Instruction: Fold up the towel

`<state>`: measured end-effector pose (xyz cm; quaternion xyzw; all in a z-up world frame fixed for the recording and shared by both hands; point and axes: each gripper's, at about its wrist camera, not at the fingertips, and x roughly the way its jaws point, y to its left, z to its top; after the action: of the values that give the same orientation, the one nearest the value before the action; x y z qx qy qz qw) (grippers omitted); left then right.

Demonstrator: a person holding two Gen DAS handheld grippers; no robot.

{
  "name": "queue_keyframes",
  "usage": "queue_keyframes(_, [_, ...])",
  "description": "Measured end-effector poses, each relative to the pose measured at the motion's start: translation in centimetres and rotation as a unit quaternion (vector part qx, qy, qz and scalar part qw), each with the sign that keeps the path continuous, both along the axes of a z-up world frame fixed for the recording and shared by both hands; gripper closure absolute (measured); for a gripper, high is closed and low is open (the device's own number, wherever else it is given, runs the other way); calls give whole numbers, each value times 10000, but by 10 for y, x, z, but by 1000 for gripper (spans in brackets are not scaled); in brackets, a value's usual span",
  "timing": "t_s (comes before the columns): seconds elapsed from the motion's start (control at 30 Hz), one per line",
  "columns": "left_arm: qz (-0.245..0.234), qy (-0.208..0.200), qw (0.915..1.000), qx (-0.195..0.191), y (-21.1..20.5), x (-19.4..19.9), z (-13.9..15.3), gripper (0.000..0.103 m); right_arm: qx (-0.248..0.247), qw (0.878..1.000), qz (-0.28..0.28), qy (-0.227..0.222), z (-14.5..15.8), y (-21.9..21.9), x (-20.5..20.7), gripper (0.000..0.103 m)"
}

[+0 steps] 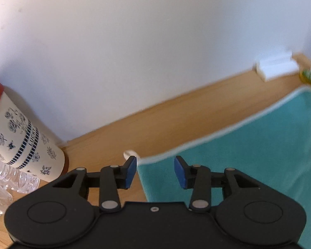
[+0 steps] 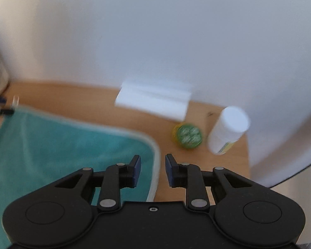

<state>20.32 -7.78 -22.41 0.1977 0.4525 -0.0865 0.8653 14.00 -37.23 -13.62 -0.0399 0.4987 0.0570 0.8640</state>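
In the left wrist view, a floral-printed cup [image 1: 20,137] with a red lid stood at the left edge of the frame beside crinkled clear plastic bottles [image 1: 8,178], all on the wooden table [image 1: 176,120] against a white wall [image 1: 134,41]. The left gripper [image 1: 155,171] sat low in the centre with its blue-padded jaws standing wide apart and nothing between them. The teal towel [image 1: 248,145] lay flat from the centre to the right edge of the frame; its near-left corner, trimmed in pale piping, fell just ahead of the gap between the jaws, with a small white tab [image 1: 129,153] at the corner tip. A band of bare wood ran between the towel's far hem and the wall, and a white bracket [image 1: 276,66] sat at the upper right. In the right wrist view, the towel [image 2: 62,141] filled the lower left, and its rounded far-right corner curved down toward the right gripper [image 2: 153,171], whose jaws stood parted at a moderate width, empty, straddling the towel's right hem. Bare wood lay to the right of that hem. Further right, a green round lidded tin [image 2: 187,135] and a white bottle [image 2: 228,129] stood near each other, well clear of the towel, with the white bracket [image 2: 153,101] behind at the wall
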Motion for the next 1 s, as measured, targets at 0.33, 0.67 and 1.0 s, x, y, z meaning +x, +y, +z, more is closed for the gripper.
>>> queue_keyframes(0.33, [173,-62,9998,85,1,13,-15,60,226,9991,201,305,-28,12,-16,78])
queue_keyframes(0.67, [567,255,9981,14,12,-36,8,60,169,9993,-52,337,-2,27,-53,74])
queue_keyframes(1.0, [572,859,9945,-167,13,-127,16,57,272,9967,-184,739,-7,43,-128,72])
